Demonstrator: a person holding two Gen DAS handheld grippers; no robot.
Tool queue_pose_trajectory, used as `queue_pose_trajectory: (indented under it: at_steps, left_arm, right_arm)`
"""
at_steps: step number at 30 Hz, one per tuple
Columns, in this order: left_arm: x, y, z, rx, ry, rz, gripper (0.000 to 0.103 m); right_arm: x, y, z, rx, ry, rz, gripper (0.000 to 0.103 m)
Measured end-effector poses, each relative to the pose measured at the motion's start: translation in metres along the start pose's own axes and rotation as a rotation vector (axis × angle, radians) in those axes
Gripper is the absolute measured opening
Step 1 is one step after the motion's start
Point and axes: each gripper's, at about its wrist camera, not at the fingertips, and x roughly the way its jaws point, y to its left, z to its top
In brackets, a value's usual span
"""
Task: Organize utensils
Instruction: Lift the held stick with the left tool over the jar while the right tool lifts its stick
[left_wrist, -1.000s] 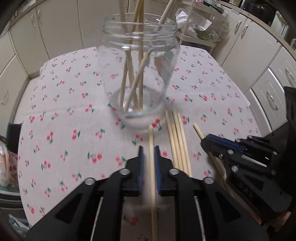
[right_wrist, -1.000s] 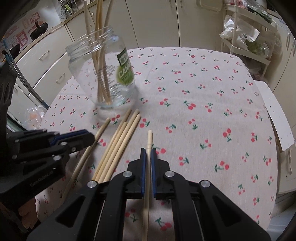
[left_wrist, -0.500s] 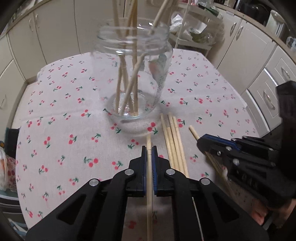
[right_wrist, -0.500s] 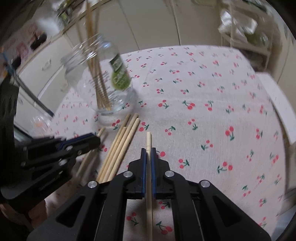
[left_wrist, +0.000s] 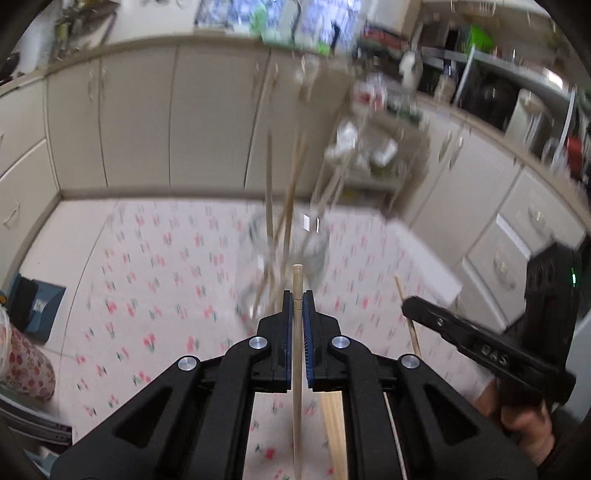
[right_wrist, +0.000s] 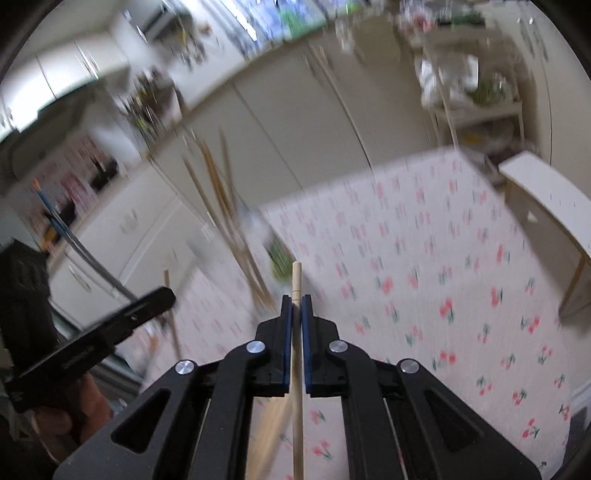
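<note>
Cabinet fronts (left_wrist: 155, 122) and a cluttered countertop fill the background of the left wrist view, all smeared by motion blur. Below them lies the cherry-print tablecloth (left_wrist: 155, 266), with a glass jar (left_wrist: 291, 243) holding several upright chopsticks straight ahead, its outline hard to make out. The left gripper (left_wrist: 297, 306) has its blue-padded jaws pressed together on a pale wooden chopstick (left_wrist: 297, 280), whose squared tip sticks out a little past the fingertips; its lower end runs out of the bottom edge. More chopsticks (left_wrist: 334, 432) lie on the cloth beneath, partly hidden by the gripper body. At right, the right gripper (left_wrist: 406, 308), seen from the side, carries its own chopstick.

Right wrist view: blurred cabinets, a white shelf rack (right_wrist: 476, 92) and the same tablecloth (right_wrist: 443, 266). The right gripper (right_wrist: 296, 302) pinches a light chopstick (right_wrist: 296, 277) between closed jaws, tip just proud of them. The jar (right_wrist: 251, 251) is a streaked blur ahead-left. The left gripper (right_wrist: 171, 295) and a hand (right_wrist: 70, 417) sit at the left edge.
</note>
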Motion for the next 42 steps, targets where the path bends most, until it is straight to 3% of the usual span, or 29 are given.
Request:
queue_pose_trajectory:
  at_steps: [8, 25, 31, 42]
  left_arm:
    - [-0.034, 0.002, 0.043, -0.058, -0.228, -0.032, 0.005]
    - [-0.06, -0.003, 0.088, -0.047, -0.363, -0.058, 0.005]
    - [-0.063, 0.002, 0.099, -0.034, -0.391, -0.043, 0.005]
    - [-0.052, 0.013, 0.112, -0.048, -0.411, -0.041, 0.005]
  right_arm:
    - [-0.031, 0.027, 0.042, -0.009, -0.26, 0.057, 0.006]
    - [-0.009, 0.063, 0.109, 0.034, -0.594, 0.097, 0.006]
    - [0.009, 0.071, 0.116, 0.026, -0.653, 0.068, 0.006]
    - [0.024, 0.071, 0.11, 0.005, -0.649, 0.037, 0.006]
